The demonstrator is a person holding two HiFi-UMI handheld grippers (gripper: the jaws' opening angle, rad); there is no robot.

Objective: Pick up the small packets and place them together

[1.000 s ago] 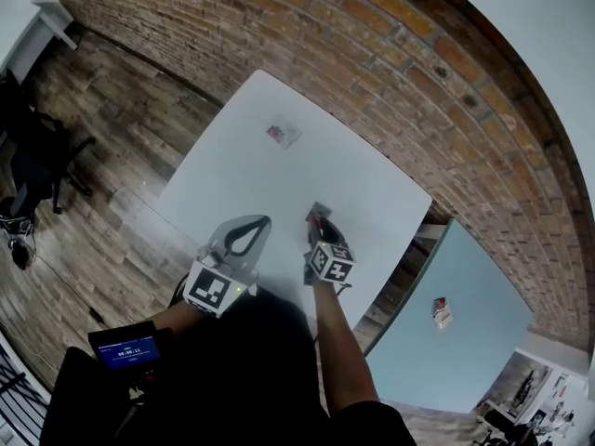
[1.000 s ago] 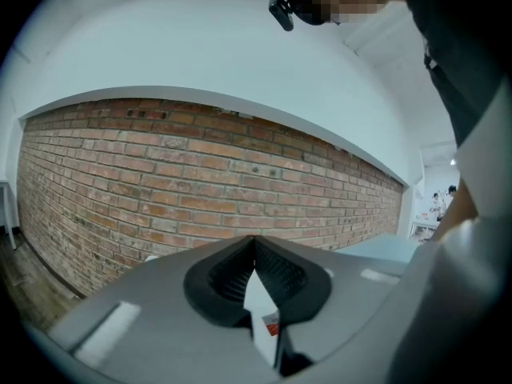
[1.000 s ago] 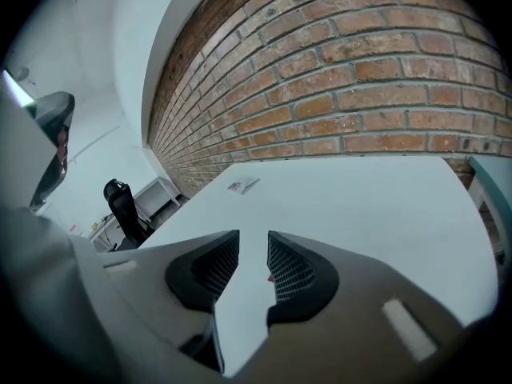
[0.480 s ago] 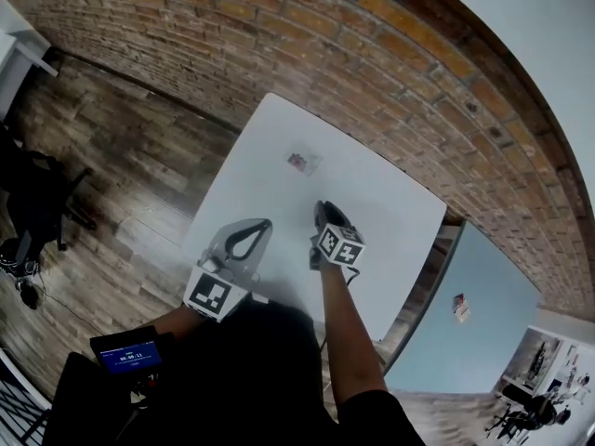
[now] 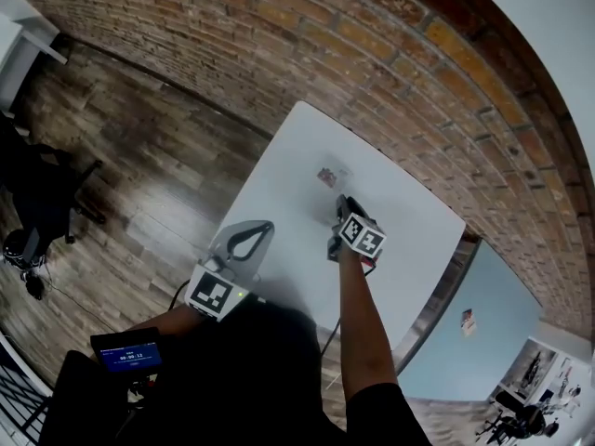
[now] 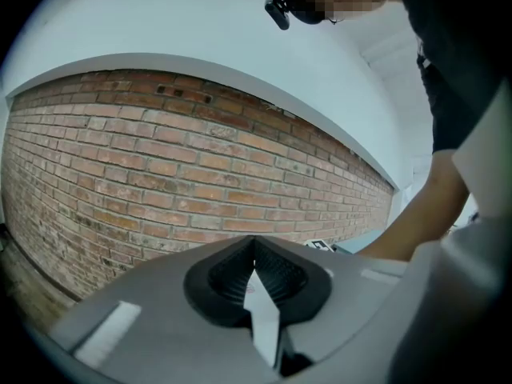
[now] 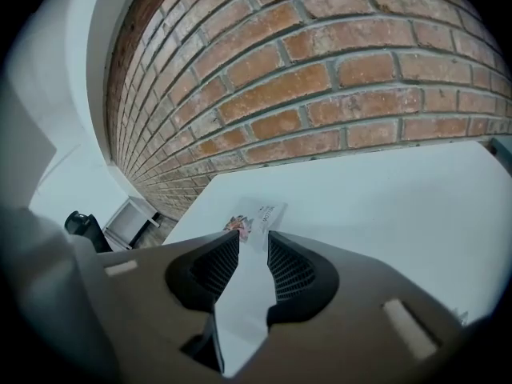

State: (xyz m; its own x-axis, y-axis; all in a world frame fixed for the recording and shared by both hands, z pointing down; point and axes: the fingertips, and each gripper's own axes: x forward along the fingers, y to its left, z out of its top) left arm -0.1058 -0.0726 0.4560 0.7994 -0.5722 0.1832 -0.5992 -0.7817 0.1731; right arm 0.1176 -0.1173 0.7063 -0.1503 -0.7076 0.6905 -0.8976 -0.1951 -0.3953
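Observation:
A small printed packet [image 5: 328,177] lies flat on the white table [image 5: 279,184], near its far side; in the right gripper view this packet [image 7: 254,214] shows just beyond the jaw tips. My right gripper [image 5: 342,204] hovers just short of it, tilted down. A pale flat packet [image 7: 240,294] fills the gap between the right gripper's [image 7: 254,242] jaws. Those jaws have just been opening slightly, with the pale packet still between them. My left gripper [image 5: 263,224] hangs over the table's near left edge, shut [image 6: 254,264] and holding nothing.
A brick wall [image 5: 390,54] runs close behind the table. Wooden floor [image 5: 139,147] lies to the left, with a dark office chair [image 5: 37,193]. A light blue table [image 5: 474,295] at the right carries another small packet [image 5: 468,321].
Both grippers have travelled forward over the white table toward the lying packet. The right gripper has closed most of the distance to it and tilted further down.

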